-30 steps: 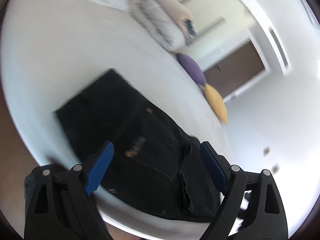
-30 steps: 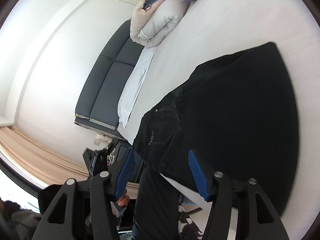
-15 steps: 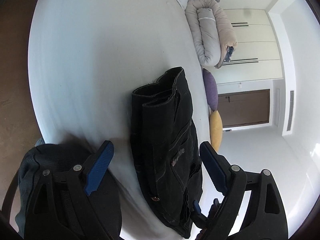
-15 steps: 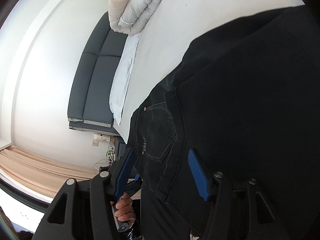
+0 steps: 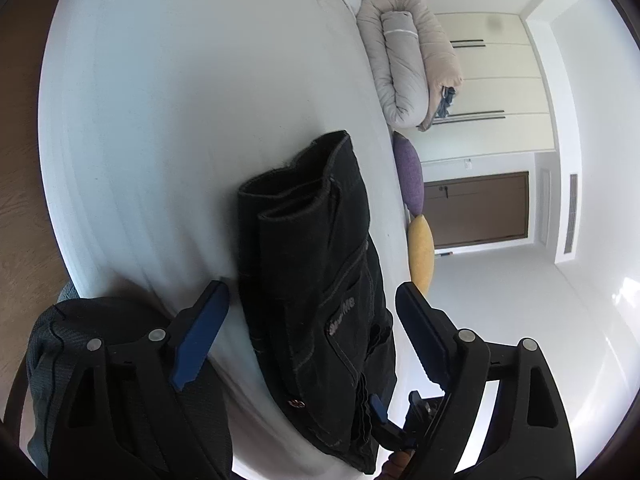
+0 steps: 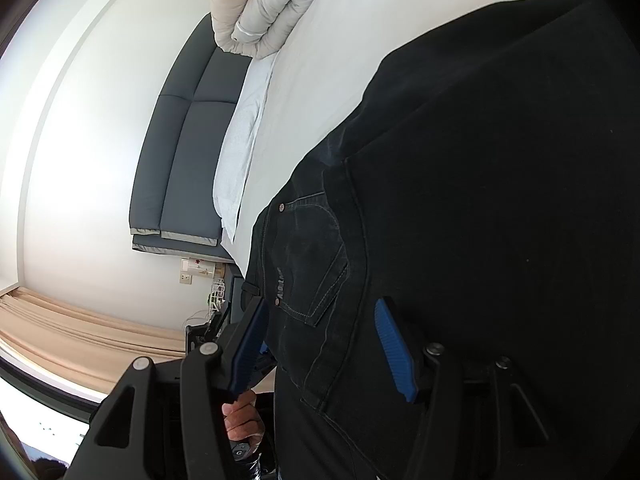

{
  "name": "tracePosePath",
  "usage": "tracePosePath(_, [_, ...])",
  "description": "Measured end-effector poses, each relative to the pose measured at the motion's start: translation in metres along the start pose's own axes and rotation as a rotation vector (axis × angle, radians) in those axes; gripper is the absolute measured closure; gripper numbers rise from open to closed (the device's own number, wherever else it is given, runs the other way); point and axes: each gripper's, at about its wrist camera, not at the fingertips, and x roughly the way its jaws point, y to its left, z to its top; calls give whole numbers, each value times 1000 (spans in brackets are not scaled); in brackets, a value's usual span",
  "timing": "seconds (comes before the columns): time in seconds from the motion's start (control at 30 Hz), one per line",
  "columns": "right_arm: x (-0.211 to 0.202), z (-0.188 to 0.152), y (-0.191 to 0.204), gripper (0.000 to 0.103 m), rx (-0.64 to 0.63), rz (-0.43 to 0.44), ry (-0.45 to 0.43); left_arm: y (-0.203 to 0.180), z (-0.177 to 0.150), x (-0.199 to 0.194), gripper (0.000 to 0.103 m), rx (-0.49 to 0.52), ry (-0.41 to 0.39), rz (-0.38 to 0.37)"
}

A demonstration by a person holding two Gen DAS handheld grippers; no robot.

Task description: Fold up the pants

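Note:
Black folded pants point(image 5: 312, 240) lie on the white bed point(image 5: 180, 120), their waist end at the near edge. My left gripper point(image 5: 312, 296) sits low at that edge, the pocket end of the pants showing between its blue pads; its jaws are closing a little and the pads touch nothing. In the right wrist view the pants point(image 6: 480, 160) fill the right side, back pocket up. My right gripper point(image 6: 320, 306) hovers over the pocket and waistband, jaws apart, pads not pressing the cloth.
A rolled duvet point(image 5: 404, 64) lies at the far end of the bed, with a purple cushion point(image 5: 408, 176) and a yellow cushion point(image 5: 420, 256) along one side. A dark padded headboard point(image 6: 188, 140) stands by the wall. A hand point(image 6: 240, 420) shows below the pants.
The left gripper has dropped and rolled, so the pants now appear end-on from the bed's edge. The right gripper has moved closer over the pocket. Both were nearly still in the last half second.

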Motion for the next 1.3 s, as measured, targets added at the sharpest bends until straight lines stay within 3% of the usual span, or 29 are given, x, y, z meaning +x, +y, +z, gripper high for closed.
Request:
tracePosePath(0.13, [0,-1,0,44,-2,1,-1,-8,-6,4,19,52,24,26])
tracePosePath(0.33, [2,2,1,44,-2,5,6,-16,0,16,21,20,68,-28])
tracePosePath(0.6, [25,15,19,43,-45,-34,47,0,7,26,58,-126,67,-92])
tracePosePath(0.7, [40,23,26,45,-60,-89,68,8,4,26,69,-154,53,-106])
tracePosePath(0.8, [52,30,27,49,-59,-133,80,19,0,24,72,-171,30,-109])
tracePosePath(0.9, [61,34,24,62,-54,-172,96,18,0,24,77,-128,22,-78])
tracePosePath(0.97, [66,35,18,87,-43,-217,109,14,1,25,82,-99,17,-62])
tracePosePath(1.03, [66,35,7,103,-10,-239,104,10,1,25,85,-64,11,-44])
tracePosePath(1.13, [63,36,-9,103,47,-181,94,2,1,25,87,-30,3,-25])
tracePosePath(1.3, [64,32,-6,103,2,-210,68,-40,-1,19,91,96,-19,-6])
